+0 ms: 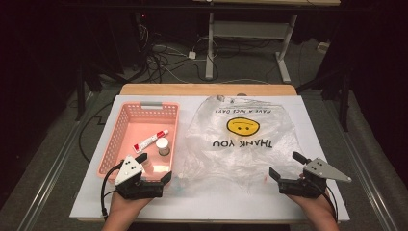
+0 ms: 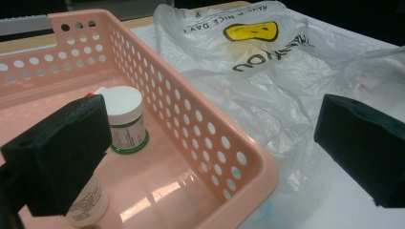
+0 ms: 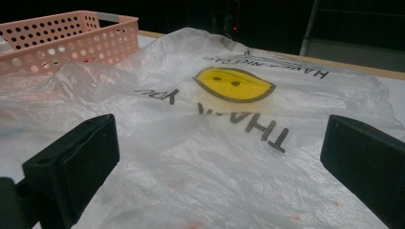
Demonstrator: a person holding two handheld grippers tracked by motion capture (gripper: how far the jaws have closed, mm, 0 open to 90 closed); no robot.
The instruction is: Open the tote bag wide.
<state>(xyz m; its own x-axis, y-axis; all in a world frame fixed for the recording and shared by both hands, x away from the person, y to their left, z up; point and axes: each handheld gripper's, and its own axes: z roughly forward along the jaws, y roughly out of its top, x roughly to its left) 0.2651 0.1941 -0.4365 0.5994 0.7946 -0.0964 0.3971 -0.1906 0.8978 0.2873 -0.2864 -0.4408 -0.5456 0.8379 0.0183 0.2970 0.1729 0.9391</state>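
A: Where do we find the clear smiley-print plastic bag (image 1: 243, 144)?

B: Just ahead of our right gripper (image 1: 287, 169), jaws spread, empty.

A: And our left gripper (image 1: 154, 167)?

B: Spread too, straddling the pink basket's (image 1: 111, 144) near corner; white jar (image 1: 163, 146) inside.

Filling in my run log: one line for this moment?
left gripper: open, at basket | right gripper: open, at plastic bag | nothing held

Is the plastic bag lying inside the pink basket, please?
No, the plastic bag lies flat on the table beside the pink basket.
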